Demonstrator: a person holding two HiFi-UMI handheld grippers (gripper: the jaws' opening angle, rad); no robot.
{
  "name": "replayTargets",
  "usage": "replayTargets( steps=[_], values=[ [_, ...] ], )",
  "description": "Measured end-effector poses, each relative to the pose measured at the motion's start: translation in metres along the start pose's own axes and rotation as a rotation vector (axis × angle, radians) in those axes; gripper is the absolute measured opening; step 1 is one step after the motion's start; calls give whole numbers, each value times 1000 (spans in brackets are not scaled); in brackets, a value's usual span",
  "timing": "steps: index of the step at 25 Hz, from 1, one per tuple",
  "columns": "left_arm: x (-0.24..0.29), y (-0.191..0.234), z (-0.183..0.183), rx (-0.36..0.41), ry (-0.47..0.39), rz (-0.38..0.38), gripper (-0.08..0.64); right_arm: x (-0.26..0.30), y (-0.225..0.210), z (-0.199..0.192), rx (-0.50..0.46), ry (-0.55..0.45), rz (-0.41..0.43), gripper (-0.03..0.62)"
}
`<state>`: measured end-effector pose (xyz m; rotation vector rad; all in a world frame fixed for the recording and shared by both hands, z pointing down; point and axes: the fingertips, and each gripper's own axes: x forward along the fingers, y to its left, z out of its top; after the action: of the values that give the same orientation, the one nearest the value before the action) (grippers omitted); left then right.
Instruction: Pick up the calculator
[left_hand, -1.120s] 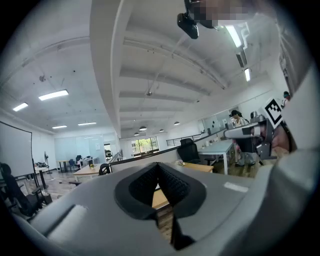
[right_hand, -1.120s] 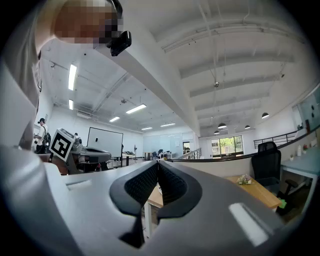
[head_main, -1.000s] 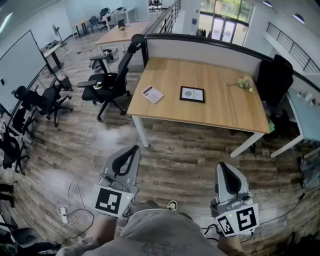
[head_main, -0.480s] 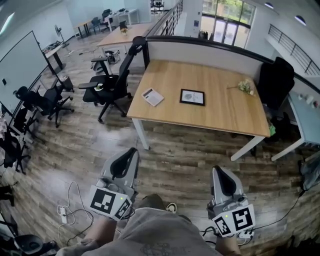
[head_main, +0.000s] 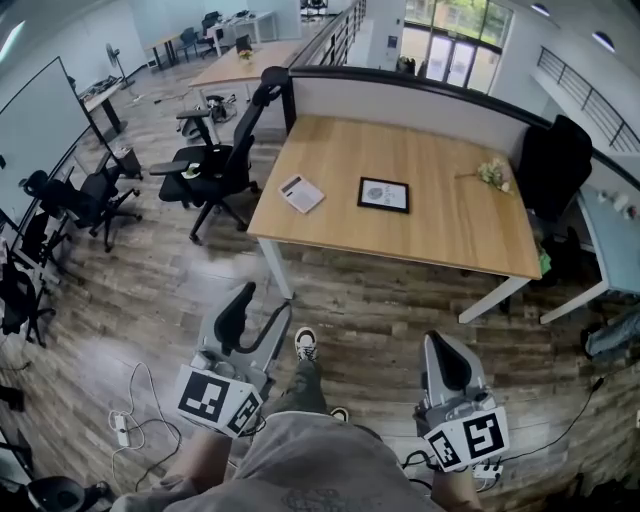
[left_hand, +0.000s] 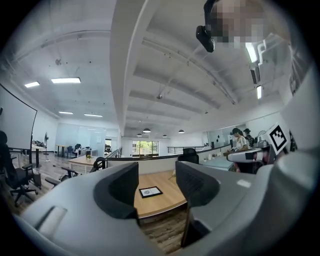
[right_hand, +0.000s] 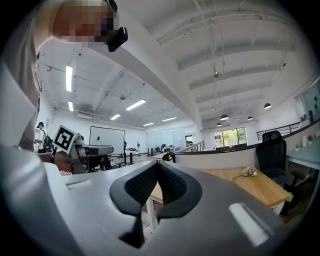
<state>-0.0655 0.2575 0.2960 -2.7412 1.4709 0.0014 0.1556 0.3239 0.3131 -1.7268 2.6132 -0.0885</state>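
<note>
The calculator (head_main: 302, 193), a small white slab with dark keys, lies near the left edge of the wooden table (head_main: 440, 235) in the head view. Both grippers hang low over the floor, well short of the table. My left gripper (head_main: 258, 312) has its jaws opening, with nothing between them. Through that gap in the left gripper view (left_hand: 156, 181) I see the table (left_hand: 162, 204) and a black-framed picture (left_hand: 150, 191); the calculator does not show there. My right gripper (head_main: 446, 352) is shut and empty, its pads meeting in the right gripper view (right_hand: 157, 173).
A black-framed picture (head_main: 384, 194) and a small bunch of flowers (head_main: 490, 172) lie on the table. Black office chairs (head_main: 215, 165) stand left of it, a dark partition (head_main: 400, 85) runs behind it. A power strip and cable (head_main: 125, 425) lie on the floor. My shoe (head_main: 305, 343) is forward.
The left gripper's jaws have gone from shut to wide apart. Both grippers shifted a little, and a foot has stepped forward between them.
</note>
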Motion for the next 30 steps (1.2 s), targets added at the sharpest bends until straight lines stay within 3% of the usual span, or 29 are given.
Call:
replayTargets(
  steps=[15,21,30],
  values=[
    [122,100,-28,7,73,23,232,152,-48,-13,14,63,32,11],
    [186,159,-47,38,149,16,232,232,-66,-18,45,116,22,11],
    [274,256,-75,17,236,-19,232,366,-77,-31,72,206,33,11]
  ],
)
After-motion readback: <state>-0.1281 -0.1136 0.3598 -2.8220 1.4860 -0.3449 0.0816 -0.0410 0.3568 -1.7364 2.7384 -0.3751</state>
